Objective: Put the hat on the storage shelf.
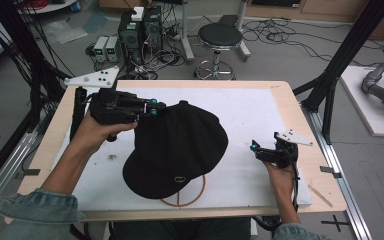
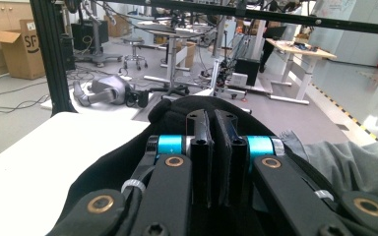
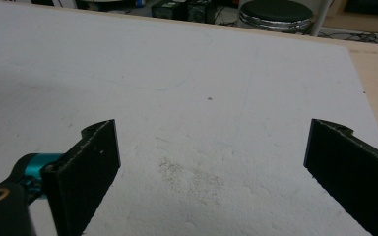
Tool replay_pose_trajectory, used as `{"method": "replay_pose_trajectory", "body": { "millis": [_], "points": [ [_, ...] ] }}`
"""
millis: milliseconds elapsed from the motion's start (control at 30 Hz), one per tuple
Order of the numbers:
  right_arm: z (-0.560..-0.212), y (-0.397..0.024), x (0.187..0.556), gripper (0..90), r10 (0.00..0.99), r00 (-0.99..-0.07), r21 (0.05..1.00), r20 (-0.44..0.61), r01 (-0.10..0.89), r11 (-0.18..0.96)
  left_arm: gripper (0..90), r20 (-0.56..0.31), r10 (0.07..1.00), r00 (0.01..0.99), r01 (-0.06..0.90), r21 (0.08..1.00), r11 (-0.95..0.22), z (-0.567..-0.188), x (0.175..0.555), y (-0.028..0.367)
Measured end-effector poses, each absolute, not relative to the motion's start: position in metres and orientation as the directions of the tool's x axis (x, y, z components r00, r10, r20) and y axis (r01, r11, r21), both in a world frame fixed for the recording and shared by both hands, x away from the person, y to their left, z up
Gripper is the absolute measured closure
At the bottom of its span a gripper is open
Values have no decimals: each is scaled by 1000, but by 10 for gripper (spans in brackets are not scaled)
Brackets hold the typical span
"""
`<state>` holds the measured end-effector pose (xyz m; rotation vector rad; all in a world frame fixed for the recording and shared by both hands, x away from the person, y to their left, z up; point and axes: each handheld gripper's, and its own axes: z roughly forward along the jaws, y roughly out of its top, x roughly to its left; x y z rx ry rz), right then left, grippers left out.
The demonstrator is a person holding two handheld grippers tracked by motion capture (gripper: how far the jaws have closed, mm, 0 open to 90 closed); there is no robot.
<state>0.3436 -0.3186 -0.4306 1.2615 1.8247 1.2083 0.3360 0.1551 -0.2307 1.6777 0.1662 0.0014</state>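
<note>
My left claw (image 1: 152, 107) is pinching the soft black cap (image 1: 180, 145) between its flat jaws. My right claw (image 1: 254, 148) is gaping wide; grainy white foam board (image 3: 202, 98) is lying beneath it.

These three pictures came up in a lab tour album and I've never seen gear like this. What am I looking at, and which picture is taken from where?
No robot here: a person sits at a table and holds a hand-held gripper in each hand. The high view looks down from above the person's side. The other two come from small cameras riding on the grippers, looking along their black jaws.

On the white board covering the table lies a black cap, with a thin brown ring partly under its brim.

The left gripper is at the cap's far left edge; in its own view the jaws are pressed together on the black fabric, so it is pinching the cap. The right gripper sits to the cap's right, apart from it; in its own view the jaws stand wide open over bare board, holding nothing.
</note>
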Motion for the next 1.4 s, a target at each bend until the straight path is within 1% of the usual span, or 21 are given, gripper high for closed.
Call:
{"method": "replay_pose_trajectory", "body": {
  "millis": [200,367,533,633,700,767,867,1100,1233,1400],
  "points": [
    [-431,-318,344,64,931,-364,915,16,381,133,850,-86,116,990,100,987,-124,-238,332,153],
    [-431,-318,343,64,930,-367,914,19,383,133,842,-47,134,990,69,984,-163,-240,329,151],
    [-431,-319,344,64,931,-365,915,16,381,134,826,-28,140,990,55,979,-198,-243,330,151],
    [-431,-319,344,64,931,-364,915,15,381,134,799,-20,143,989,49,979,-198,-244,329,151],
    [-431,-319,344,64,931,-365,916,14,378,135,777,-15,155,988,43,983,-180,-245,329,153],
    [-431,-319,344,64,931,-364,915,11,380,137,775,-20,165,986,46,987,-156,-243,330,157],
    [-431,-319,344,64,931,-364,915,14,380,135,731,-23,183,983,50,988,-147,-242,332,162],
    [-431,-319,345,64,931,-364,916,12,378,136,641,-24,247,969,59,989,-138,-242,336,172],
    [-431,-319,345,64,931,-364,915,15,380,134,606,-4,315,949,51,989,-142,-243,337,178],
    [-431,-319,345,64,932,-362,915,15,381,134,551,6,378,926,49,989,-138,-244,339,186]
  ]
}}
